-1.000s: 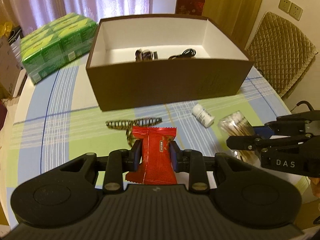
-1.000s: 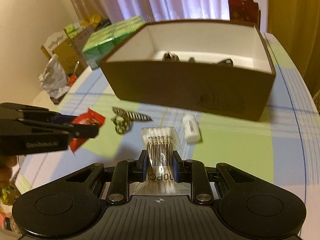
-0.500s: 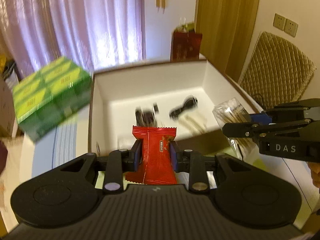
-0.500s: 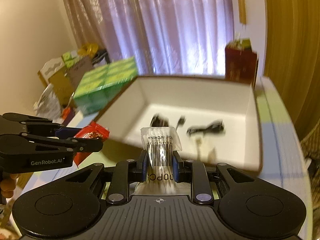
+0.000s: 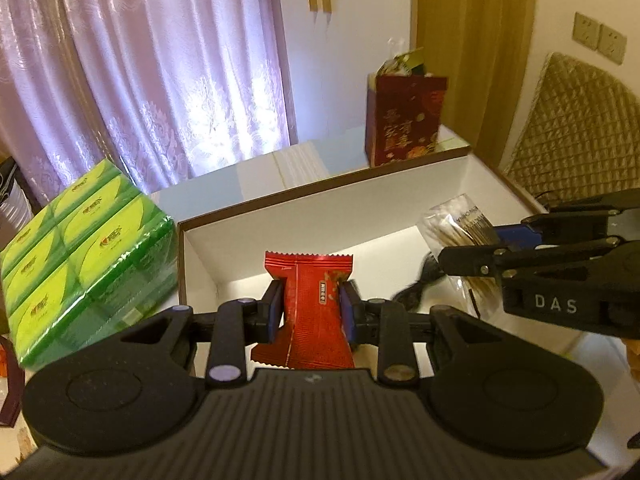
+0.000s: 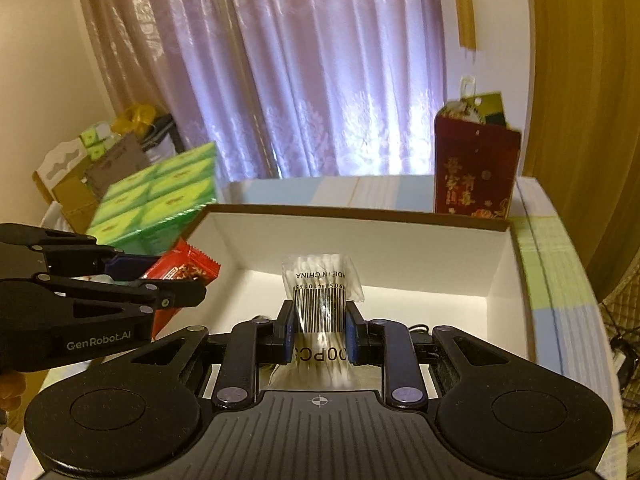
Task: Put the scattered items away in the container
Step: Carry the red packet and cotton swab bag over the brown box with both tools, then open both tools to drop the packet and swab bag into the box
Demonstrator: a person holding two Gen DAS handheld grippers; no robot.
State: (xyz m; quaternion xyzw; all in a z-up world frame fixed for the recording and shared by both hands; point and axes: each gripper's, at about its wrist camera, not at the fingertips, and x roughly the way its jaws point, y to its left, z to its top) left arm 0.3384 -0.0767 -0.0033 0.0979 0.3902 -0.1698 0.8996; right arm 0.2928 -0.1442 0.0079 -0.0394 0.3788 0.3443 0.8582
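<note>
- Left gripper (image 5: 312,308): both fingers are clamped on a red snack packet (image 5: 314,316), held upright at lower centre of the left wrist view. The packet's serrated top edge stands above the finger pads.
- The same packet appears at middle left of the right wrist view, pinched at the tip of the left gripper (image 6: 180,284).
- Right gripper (image 6: 320,326): both fingers are clamped on a clear bag of cotton swabs (image 6: 320,300), at centre of the right wrist view. A barcode and the words "MADE IN CHINA" read upside down on the bag.
- In the left wrist view the right gripper (image 5: 476,244) enters from the right edge, with the swab bag (image 5: 456,220) projecting from its tip.
- Container: a brown box with a white interior (image 5: 320,216) fills mid-frame in both views. Both held items sit in front of its open white interior; whether they are over it or short of its near wall cannot be told.
- A dark cable (image 5: 420,284) lies on the box floor, partly hidden by the right gripper.
- A pack of green cartons (image 5: 84,256) stands just beside the box's left wall.
- A dark red gift bag (image 6: 474,172) stands beyond the far wall, upper right.
- Purple curtains (image 6: 312,60) fill the background.
</note>
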